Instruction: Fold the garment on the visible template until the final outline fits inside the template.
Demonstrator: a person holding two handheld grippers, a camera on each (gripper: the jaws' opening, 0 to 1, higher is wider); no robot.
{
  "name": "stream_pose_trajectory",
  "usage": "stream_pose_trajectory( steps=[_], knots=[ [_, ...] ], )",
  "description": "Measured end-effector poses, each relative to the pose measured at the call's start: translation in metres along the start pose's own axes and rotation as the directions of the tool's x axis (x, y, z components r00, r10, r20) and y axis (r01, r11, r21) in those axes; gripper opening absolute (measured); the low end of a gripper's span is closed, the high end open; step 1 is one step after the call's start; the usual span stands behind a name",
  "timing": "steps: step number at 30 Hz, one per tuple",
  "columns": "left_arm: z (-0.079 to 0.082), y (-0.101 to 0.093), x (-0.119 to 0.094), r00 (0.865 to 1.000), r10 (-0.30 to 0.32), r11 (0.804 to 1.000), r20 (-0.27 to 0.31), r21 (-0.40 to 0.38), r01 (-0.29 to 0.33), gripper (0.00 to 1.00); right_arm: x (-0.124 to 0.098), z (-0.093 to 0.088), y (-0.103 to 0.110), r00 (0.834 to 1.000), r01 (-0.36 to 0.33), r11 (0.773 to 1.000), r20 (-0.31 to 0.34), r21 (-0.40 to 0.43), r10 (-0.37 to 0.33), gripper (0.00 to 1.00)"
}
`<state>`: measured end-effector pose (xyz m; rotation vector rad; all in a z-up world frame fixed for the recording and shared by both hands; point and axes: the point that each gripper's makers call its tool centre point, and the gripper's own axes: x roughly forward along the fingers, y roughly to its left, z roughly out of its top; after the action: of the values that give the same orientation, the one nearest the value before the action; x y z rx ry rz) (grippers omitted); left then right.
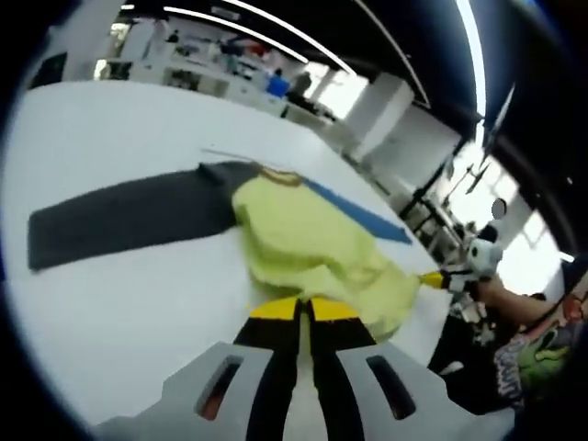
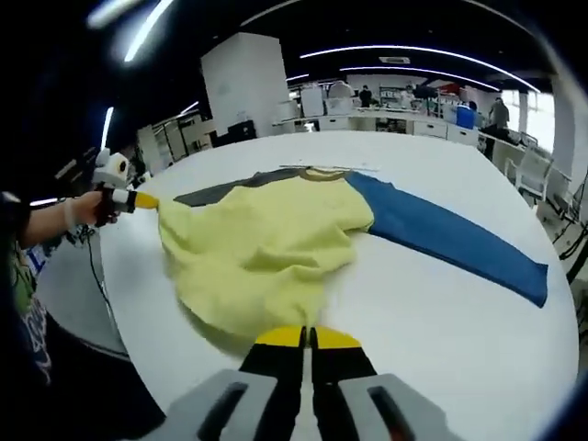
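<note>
Left gripper view: my left gripper [image 1: 304, 310] is clamped on the yellow body hem of the garment [image 1: 303, 243], which lies on the white table [image 1: 101, 303]; grey sleeve [image 1: 124, 219] spread flat.

Right gripper view: my right gripper [image 2: 307, 337] is clamped on the opposite hem edge; blue sleeve [image 2: 450, 237] lies flat.

Right gripper [image 2: 306, 338] low in frame, yellow-tipped jaws closed on the yellow hem of the garment [image 2: 266, 243], blue sleeve [image 2: 455, 237] stretched right across the white table [image 2: 441, 349], dark sleeve [image 2: 220, 191] behind, left gripper [image 2: 145, 200] pinching the far edge
</note>
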<state>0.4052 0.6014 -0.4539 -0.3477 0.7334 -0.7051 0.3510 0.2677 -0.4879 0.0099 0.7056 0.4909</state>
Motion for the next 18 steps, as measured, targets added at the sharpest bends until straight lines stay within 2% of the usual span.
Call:
stream_pose_trajectory(
  steps=[5,12,18],
  knots=[
    [-0.02,0.002,-0.012,1.0,0.013,0.997,-0.014,-0.075,-0.015,0.0,-0.016,-0.005,-0.002,1.0,0.01,1.0,0.008,0.024,-0.01,0.0],
    [-0.058,0.006,-0.019,0.994,0.018,0.978,-0.111,-0.204,-0.041,0.0,-0.021,-0.017,0.007,1.0,-0.001,0.999,-0.006,0.05,0.001,0.0],
    [-0.075,0.004,-0.024,0.989,0.012,0.97,-0.146,-0.238,-0.047,0.0,-0.023,-0.026,0.014,1.0,-0.009,0.998,-0.018,0.059,0.01,0.0]
  ],
)
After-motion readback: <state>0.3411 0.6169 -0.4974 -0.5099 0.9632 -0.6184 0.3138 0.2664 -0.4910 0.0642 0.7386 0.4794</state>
